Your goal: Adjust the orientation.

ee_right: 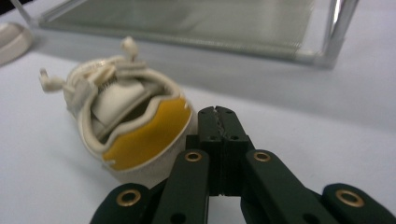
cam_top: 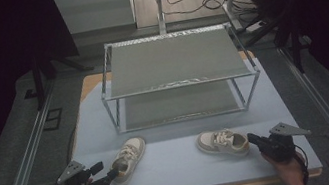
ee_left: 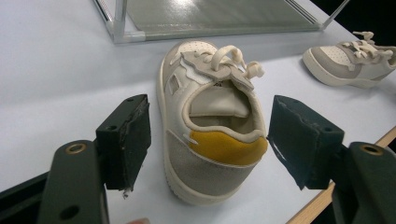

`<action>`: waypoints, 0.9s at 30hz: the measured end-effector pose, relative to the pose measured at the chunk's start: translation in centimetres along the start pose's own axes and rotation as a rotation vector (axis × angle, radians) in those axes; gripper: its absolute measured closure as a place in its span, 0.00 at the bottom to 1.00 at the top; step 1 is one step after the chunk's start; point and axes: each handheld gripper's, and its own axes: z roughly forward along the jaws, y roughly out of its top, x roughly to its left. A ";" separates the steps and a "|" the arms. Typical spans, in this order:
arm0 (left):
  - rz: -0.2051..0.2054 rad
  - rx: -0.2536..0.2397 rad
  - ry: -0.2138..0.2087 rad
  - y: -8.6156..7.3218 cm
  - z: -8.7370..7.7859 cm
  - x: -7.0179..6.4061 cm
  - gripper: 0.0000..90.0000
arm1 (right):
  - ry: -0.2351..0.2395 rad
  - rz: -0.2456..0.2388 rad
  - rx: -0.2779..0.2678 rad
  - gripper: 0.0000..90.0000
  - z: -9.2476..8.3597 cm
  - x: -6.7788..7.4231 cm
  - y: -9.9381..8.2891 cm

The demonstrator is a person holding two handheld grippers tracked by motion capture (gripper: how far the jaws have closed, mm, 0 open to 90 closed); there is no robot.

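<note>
Here the left gripper point(cam_top: 106, 172) straddles the left shoe's point(cam_top: 128, 159) heel, jaws spread; right gripper point(cam_top: 253, 139) pressed together.

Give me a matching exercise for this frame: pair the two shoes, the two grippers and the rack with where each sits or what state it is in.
Things:
1. left gripper
2. right gripper
3. left shoe
4. right shoe
5. two-shelf rack

States or places:
A. jaws shut with nothing between them, beside a shoe's heel
B. stands at the far side of the table, both shelves bare
C. jaws open on either side of a yellow-lined heel
D. lies in front of the rack, toe pointing left
E. heel toward the person, toe toward the rack

Pairs: 1-C, 2-A, 3-E, 4-D, 5-B
</note>
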 end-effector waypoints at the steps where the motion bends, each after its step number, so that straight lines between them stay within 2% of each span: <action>1: -0.001 0.000 0.000 0.0 0.0 0.0 0.33 | -0.006 -0.001 0.003 0.99 0.1 0.0 -0.1; 7: -0.006 -0.005 -0.001 0.0 -0.1 0.1 0.33 | 0.001 0.019 0.011 1.00 -0.4 0.2 -1.0; 11: -0.006 -0.003 -0.003 0.0 -0.1 0.1 0.33 | -0.016 0.003 0.023 1.00 -1.0 1.0 -1.5; 19: -0.001 -0.001 -0.005 0.0 -0.2 -0.1 0.33 | 0.025 -0.012 0.043 1.00 -2.2 2.7 -2.3; 25: -0.002 0.007 -0.014 0.1 -0.1 -0.4 0.33 | 0.088 -0.042 0.062 1.00 -2.0 4.4 -2.5; 27: -0.001 0.007 -0.015 0.1 -0.1 -0.4 0.33 | 0.095 -0.049 0.064 1.00 -1.9 4.7 -2.5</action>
